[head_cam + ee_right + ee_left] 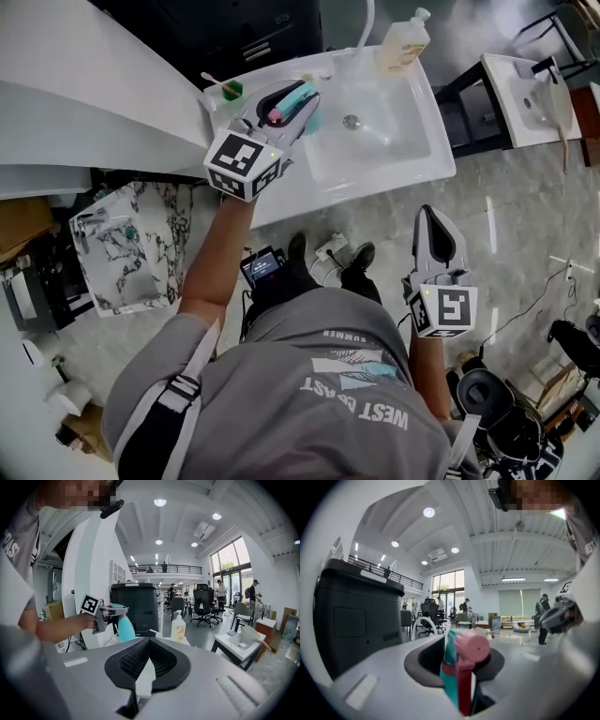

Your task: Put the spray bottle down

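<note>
The spray bottle (313, 118) has a teal body and a pink head. My left gripper (298, 101) is shut on it and holds it over the left rim of the white sink (375, 178). In the left gripper view the pink nozzle of the spray bottle (471, 648) stands right between the jaws. From the right gripper view the spray bottle (125, 627) hangs below the left gripper (107, 612), above the sink's edge. My right gripper (434, 223) is low beside the person's right hip, over the floor, shut and holding nothing (146, 670).
A soap pump bottle (403, 42) stands at the sink's back right, and a green cup (231, 90) with a toothbrush at its back left. A faucet (366, 19) rises behind the drain (352, 121). A second basin (525, 94) sits to the right, a marbled one (131, 244) to the left.
</note>
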